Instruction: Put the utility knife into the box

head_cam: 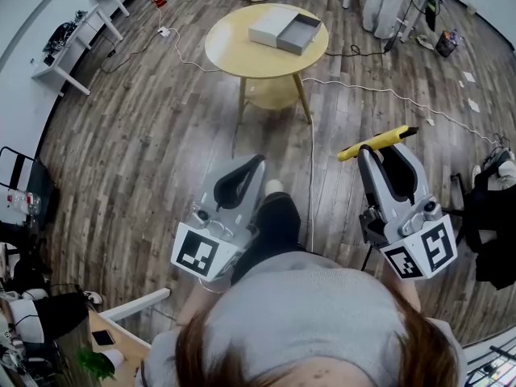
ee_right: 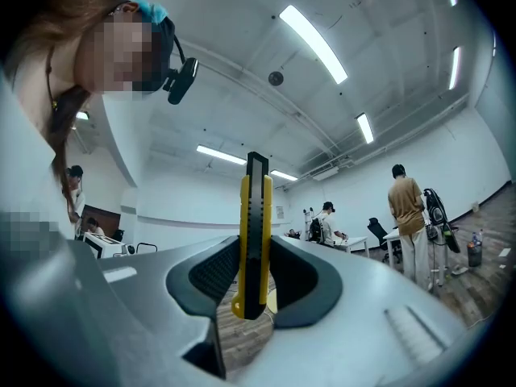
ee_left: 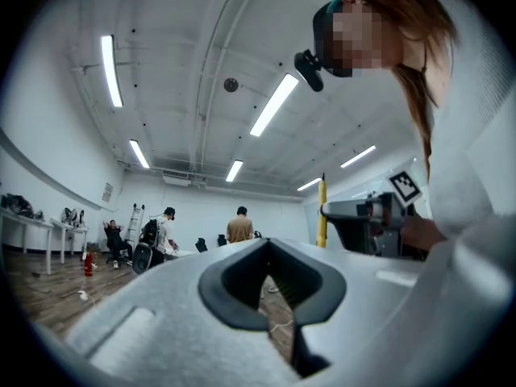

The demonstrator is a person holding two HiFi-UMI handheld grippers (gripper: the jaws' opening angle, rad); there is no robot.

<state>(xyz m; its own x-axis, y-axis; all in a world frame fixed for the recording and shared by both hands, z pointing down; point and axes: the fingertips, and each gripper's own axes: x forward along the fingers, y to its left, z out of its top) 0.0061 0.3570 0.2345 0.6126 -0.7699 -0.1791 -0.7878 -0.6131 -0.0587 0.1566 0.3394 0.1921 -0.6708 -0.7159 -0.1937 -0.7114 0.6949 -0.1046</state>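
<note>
A wood-plank floor (head_cam: 145, 135) fills the head view. On it, well ahead of the person, stands a round pale-wood worktop (head_cam: 234, 48). The box (head_cam: 300, 32) lies on the worktop's far right part, a grey open tray pulled partly out of a white sleeve, with nothing visible inside it. A white cable (head_cam: 363, 87) trails across the floor past the worktop's legs. Both grippers are held low and close in front of the person's body, side by side and pointing forward toward the worktop but well apart from it. The left gripper (head_cam: 256, 164) hangs over the person's dark trouser leg. In the left gripper view its jaws (ee_left: 268, 243) meet at the tips with nothing between them, and only floor shows through the oval gap behind. The right gripper (head_cam: 387, 153) sits a little farther forward and has its jaws clamped on the utility knife (head_cam: 377, 142). The knife is a slim yellow bar with a black strip down its middle and a dark tip. It lies crosswise to the jaws at their very tips, sticking out on both sides, its right end farther forward. In the right gripper view (ee_right: 256, 252) the knife (ee_right: 255, 232) stands upright between the ribbed black pads, both pressing its flat sides, its rounded yellow end below them.
</note>
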